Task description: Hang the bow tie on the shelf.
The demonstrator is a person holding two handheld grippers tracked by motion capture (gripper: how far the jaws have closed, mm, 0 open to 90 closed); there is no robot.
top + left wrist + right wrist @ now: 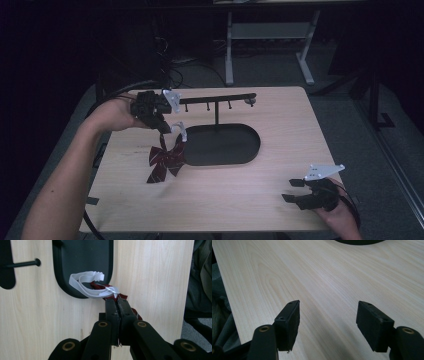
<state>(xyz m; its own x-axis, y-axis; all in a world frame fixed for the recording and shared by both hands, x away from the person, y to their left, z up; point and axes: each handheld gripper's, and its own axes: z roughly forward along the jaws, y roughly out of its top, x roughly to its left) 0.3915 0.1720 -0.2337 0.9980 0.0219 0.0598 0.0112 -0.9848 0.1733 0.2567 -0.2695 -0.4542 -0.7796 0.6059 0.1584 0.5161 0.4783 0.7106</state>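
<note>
The left claw (115, 300) was clamped on the bow (166, 158), its white loop (86, 285) pointing ahead over the stand (220, 145); the hooks hung above, while the right claw (329, 322), jaws apart, idled far off

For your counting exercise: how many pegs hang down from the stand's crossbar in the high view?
3 along the crossbar: the left peg, the middle peg, the right peg. The left gripper may hide another.
</note>
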